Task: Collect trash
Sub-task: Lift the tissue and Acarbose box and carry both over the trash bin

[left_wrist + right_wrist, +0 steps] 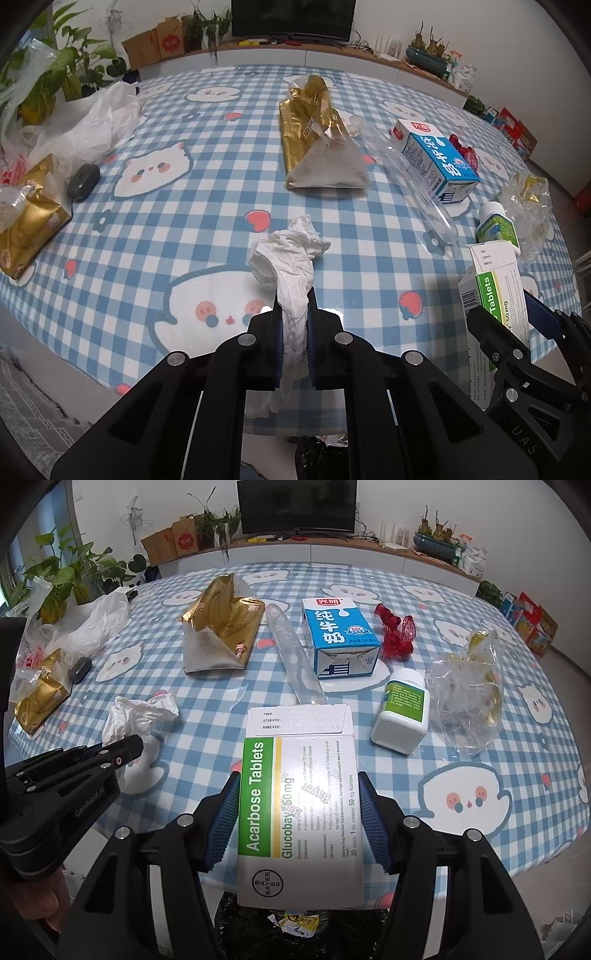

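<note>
Over on the left, the left gripper (292, 314) is clamped tight on a crumpled white tissue (291, 254), pads pinching its middle while the loose ends flop above and below, clear of the blue checked tablecloth (166, 240). Moving right, the right gripper (297, 812) has its blue pads pressed against both long sides of the Acarbose Tablets box (299, 801), top flap open, held above the table's near edge. So both hands are loaded, and the pickup step looks done. Below the box, a black-lined bin (295, 926) shows with a yellow wrapper scrap (295, 921) inside. The next move likely calls for carrying each piece over that opening and letting go. Plenty waits on the table: gold wrapper (221, 627), milk carton (340, 635), red netting (397, 631), white pill bottle (400, 712), clear plastic bag (469, 698).
</note>
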{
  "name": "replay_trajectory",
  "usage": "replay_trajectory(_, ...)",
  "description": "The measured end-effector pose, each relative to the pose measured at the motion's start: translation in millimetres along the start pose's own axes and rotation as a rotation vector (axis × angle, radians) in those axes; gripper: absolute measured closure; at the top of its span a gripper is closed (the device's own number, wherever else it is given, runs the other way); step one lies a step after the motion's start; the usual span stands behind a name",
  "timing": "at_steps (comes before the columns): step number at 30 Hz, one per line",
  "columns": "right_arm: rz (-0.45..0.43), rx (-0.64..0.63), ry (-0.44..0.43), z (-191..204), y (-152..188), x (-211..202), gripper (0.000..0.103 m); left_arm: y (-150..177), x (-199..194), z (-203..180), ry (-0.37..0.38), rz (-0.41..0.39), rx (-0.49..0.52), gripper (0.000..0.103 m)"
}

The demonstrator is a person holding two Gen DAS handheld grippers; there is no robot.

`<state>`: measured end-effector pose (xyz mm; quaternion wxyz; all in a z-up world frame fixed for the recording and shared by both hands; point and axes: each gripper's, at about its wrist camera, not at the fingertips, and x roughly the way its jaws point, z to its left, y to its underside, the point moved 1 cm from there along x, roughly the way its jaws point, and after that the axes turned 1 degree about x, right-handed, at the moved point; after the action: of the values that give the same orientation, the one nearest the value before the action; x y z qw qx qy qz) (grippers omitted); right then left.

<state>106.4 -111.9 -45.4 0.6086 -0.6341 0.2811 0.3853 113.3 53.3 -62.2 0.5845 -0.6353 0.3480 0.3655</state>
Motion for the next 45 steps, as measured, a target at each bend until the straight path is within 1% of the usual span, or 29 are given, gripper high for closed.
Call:
replay_trajectory(7, -0.014, 0.013, -0.007, -4, 12, -17, 0.045, 16, -26, -1, 0.032, -0.029, -0.007, 0.094)
replay_trajectory(13, -0.039, 0.010, -0.013, -6, 22, -34, 0.045, 30, -44, 2, 0.037, -0.055, -0.005, 0.094)
replay_trajectory(22, -0.055, 0.000, -0.022, -8, 41, -50, 0.045, 60, -56, 5, 0.039, -0.054, -0.004, 0.094)
replay_trajectory(27, -0.059, 0.002, -0.025, -7, 54, -60, 0.045, 75, -65, 7, 0.054, -0.057, -0.018, 0.094)
replay_trajectory(33, -0.059, 0.000, -0.027, -4, 70, -68, 0.045, 102, -76, 10, 0.064, -0.066, -0.025, 0.094)
replay_trajectory(45, -0.060, 0.002, -0.022, -4, 106, -84, 0.045, 159, -83, 20, 0.076, -0.034, -0.049, 0.094)
